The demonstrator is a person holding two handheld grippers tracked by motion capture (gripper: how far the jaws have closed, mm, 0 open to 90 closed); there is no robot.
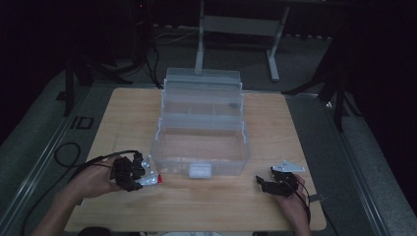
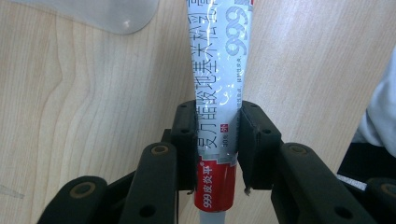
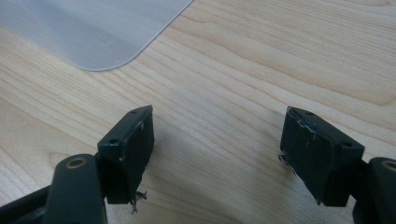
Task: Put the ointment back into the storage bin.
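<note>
A silver ointment tube (image 2: 219, 70) with a red band and dark printed characters lies along the wooden table. My left gripper (image 2: 218, 140) is shut on it near the red end, both pads pressing its sides. In the high view the left gripper (image 1: 132, 172) sits at the front left of the table, with the tube (image 1: 150, 180) sticking out toward the clear plastic box (image 1: 199, 125). My right gripper (image 3: 217, 149) stands open over bare wood with nothing between its jaws; in the high view the right gripper (image 1: 275, 183) is at the front right of the table.
The clear box stands open in the middle of the table, its lid raised at the back and a white latch (image 1: 200, 171) on its front wall. A rounded corner of the box (image 3: 88, 32) lies ahead of the right gripper. Cables trail off the table's left side.
</note>
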